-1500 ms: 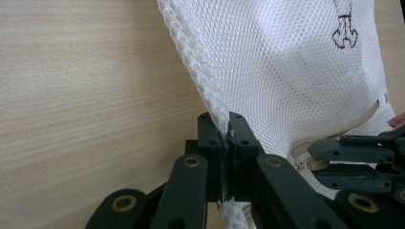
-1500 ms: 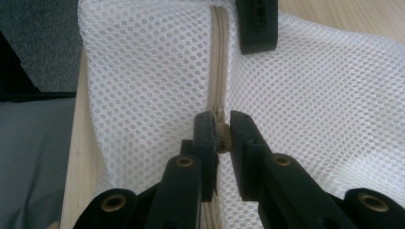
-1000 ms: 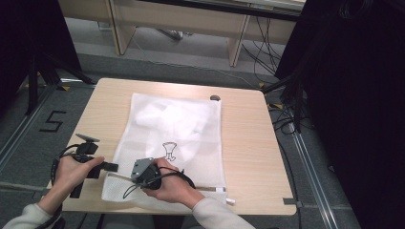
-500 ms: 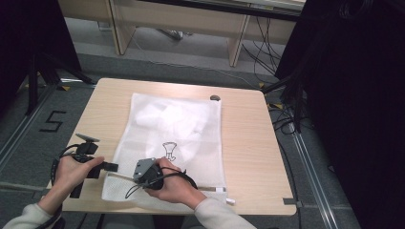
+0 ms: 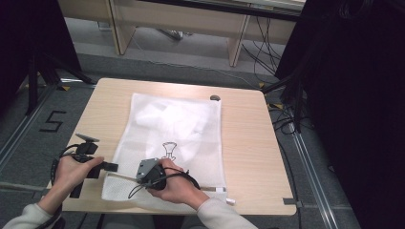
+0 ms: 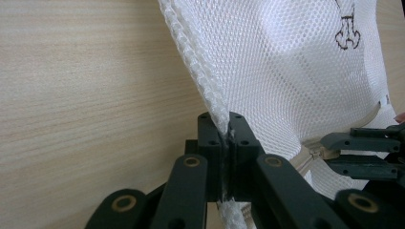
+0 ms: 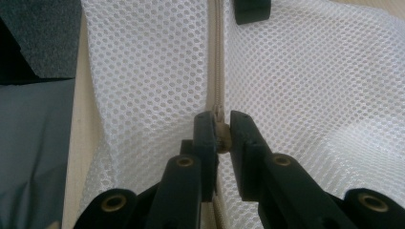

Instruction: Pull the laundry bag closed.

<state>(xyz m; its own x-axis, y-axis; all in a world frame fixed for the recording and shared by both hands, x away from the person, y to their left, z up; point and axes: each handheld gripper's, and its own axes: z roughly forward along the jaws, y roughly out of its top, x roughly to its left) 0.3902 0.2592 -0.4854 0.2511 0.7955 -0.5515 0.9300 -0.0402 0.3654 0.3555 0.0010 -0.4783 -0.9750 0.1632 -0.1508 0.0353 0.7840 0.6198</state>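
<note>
White mesh bag (image 5: 174, 138) w/ black logo, unreadable, left gripper (image 6: 224, 138) fingers pinching edge, right gripper (image 7: 220, 131) pinching zipper pull (image 7: 219, 125)

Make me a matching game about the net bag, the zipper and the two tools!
Things:
1. left tool
2. right tool
3. mesh bag
4. little dark thing on the table

Places or states:
A. lies flat, white, with a small drawing on it
B. pinches the bag's side edge
C. sits beyond the bag's far corner
D. is closed on the zipper pull

Pairs: 1-B, 2-D, 3-A, 4-C
</note>
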